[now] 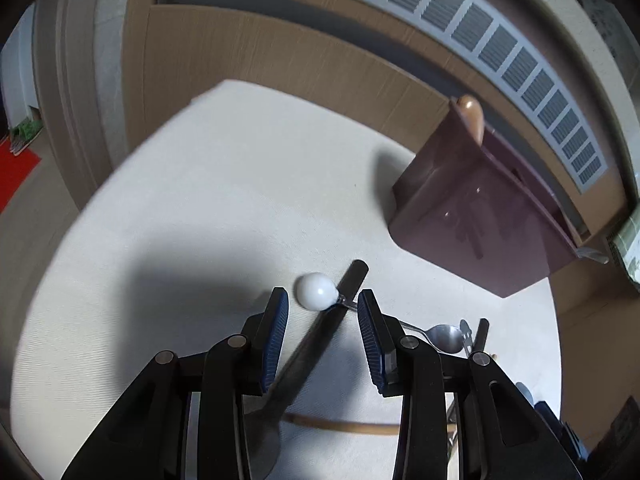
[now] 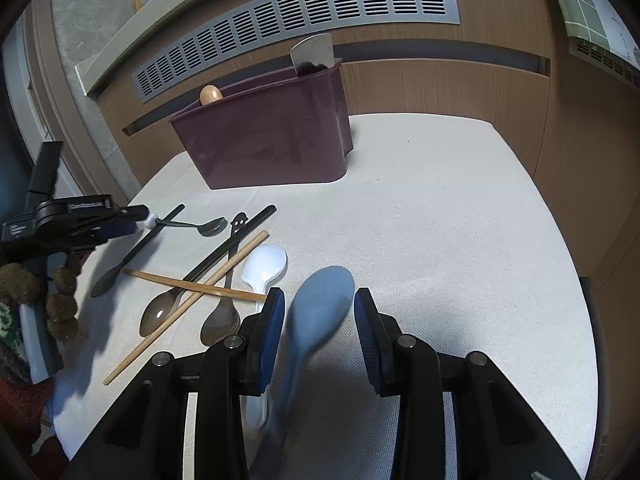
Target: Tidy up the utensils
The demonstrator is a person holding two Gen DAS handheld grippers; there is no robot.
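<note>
Loose utensils lie on the white mat point(image 2: 440, 220) in front of a maroon caddy point(image 2: 272, 148). My left gripper point(image 1: 322, 308) is open. It straddles a long black spoon handle point(image 1: 320, 332), and its pads stay clear of it. The white ball end point(image 1: 316, 291) of a metal spoon point(image 1: 444, 338) lies just beyond its tips. The right wrist view shows this left gripper point(image 2: 136, 220) at the far left. My right gripper point(image 2: 318, 312) is open over a blurred pale blue spoon point(image 2: 320, 308), untouched by either pad.
The maroon caddy point(image 1: 480, 208) holds a wooden spoon point(image 2: 211, 95) and a metal spatula point(image 2: 312, 54). Two brown spoons point(image 2: 158, 314), wooden chopsticks point(image 2: 192, 304) and a white plastic spoon point(image 2: 266, 264) lie crossed at left. A wooden cabinet with a vent grille point(image 2: 300, 12) stands behind.
</note>
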